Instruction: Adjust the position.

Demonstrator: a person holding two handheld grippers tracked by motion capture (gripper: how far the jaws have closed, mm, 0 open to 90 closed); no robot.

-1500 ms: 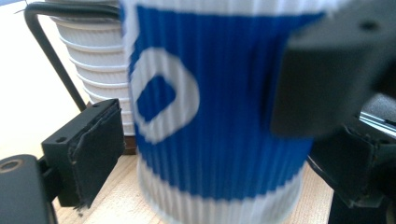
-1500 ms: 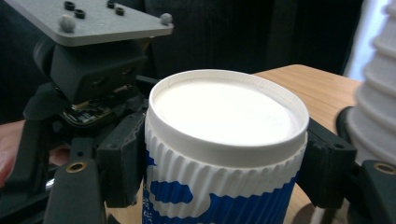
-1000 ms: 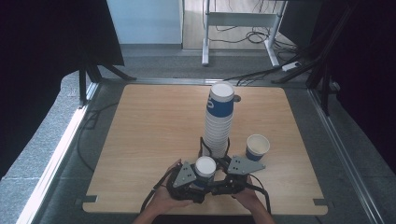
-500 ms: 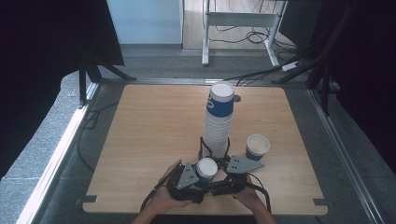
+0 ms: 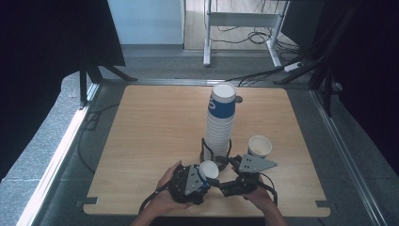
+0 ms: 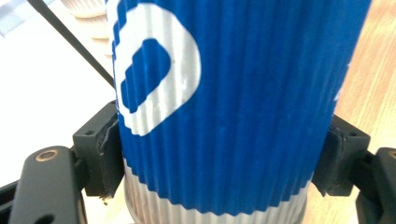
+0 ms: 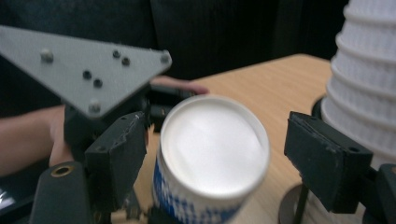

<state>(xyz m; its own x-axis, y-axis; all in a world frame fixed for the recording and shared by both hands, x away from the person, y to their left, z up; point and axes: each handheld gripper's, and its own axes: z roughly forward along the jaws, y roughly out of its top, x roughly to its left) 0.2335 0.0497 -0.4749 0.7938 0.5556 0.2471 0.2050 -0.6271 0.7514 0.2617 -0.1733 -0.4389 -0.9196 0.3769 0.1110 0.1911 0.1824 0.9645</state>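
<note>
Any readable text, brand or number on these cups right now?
Blue ribbed paper cup in the left gripper: one white rounded mark like "0" or "D", cropped, not certain.
Top blue cup of the tall white cup stack: white mark, too small to read.
No other text.

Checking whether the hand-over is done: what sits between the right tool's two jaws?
A blue-and-white paper cup stands between them in the right gripper view, gaps on both sides; the jaws have just been opening. The left tool clamps it.
</note>
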